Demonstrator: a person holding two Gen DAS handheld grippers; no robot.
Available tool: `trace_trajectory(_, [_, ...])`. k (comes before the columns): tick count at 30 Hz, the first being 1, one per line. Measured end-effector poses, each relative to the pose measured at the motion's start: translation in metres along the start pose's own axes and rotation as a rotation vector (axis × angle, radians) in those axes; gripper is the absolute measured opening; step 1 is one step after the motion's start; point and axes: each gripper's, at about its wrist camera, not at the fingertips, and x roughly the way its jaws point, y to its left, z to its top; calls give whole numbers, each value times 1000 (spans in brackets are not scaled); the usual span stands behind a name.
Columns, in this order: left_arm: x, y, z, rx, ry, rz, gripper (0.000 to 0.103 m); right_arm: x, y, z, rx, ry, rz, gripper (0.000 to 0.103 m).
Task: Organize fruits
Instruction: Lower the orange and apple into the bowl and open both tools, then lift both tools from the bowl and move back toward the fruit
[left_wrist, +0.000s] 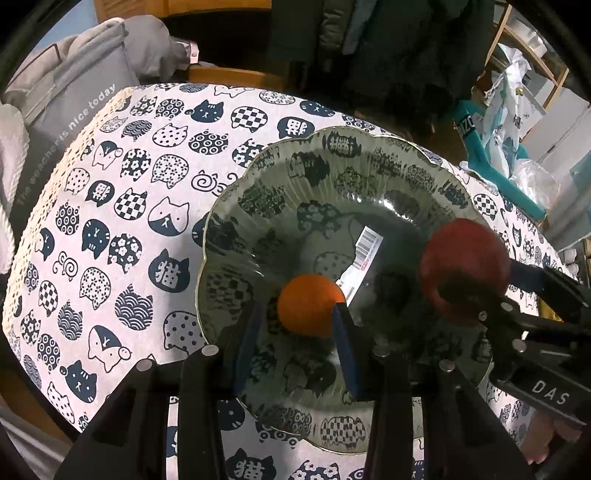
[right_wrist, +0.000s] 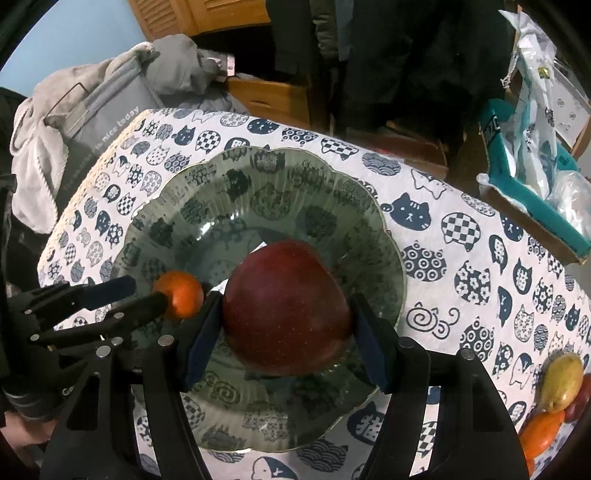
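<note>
Over the bowl (right_wrist: 388, 236), both fruits hang inside the rim: left gripper (left_wrist: 301, 314) clamped on the small orange (left_wrist: 310, 304), right gripper (right_wrist: 286, 314) clamped on the red apple (right_wrist: 286, 306). Orange sits left of apple, close but apart, each pointing steeply down at the bowl floor. Straight down looks like the drop; more fruit (right_wrist: 559, 382) waits at the tablecloth (right_wrist: 480, 258) edge, nearer the right hand.

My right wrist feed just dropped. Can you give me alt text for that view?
The right gripper holds a red apple over a green glass bowl on a cat-print tablecloth. To its left, the left gripper holds a small orange over the same bowl. More fruit lies at the table's lower right edge.
</note>
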Motion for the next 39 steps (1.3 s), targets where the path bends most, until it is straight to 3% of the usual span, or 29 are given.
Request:
trace_trajectory(8, [-5, 6, 0, -18, 0, 1, 42, 9, 6, 0, -9, 36, 22, 70])
trace_trajectory(18, [-18, 2, 1, -13, -19, -6, 48, -16, 0, 11, 20, -38, 27, 70])
trace_trajectory(39, [-97, -27, 0, 40, -184, -50, 76, -141, -13, 10, 48, -279, -129, 76])
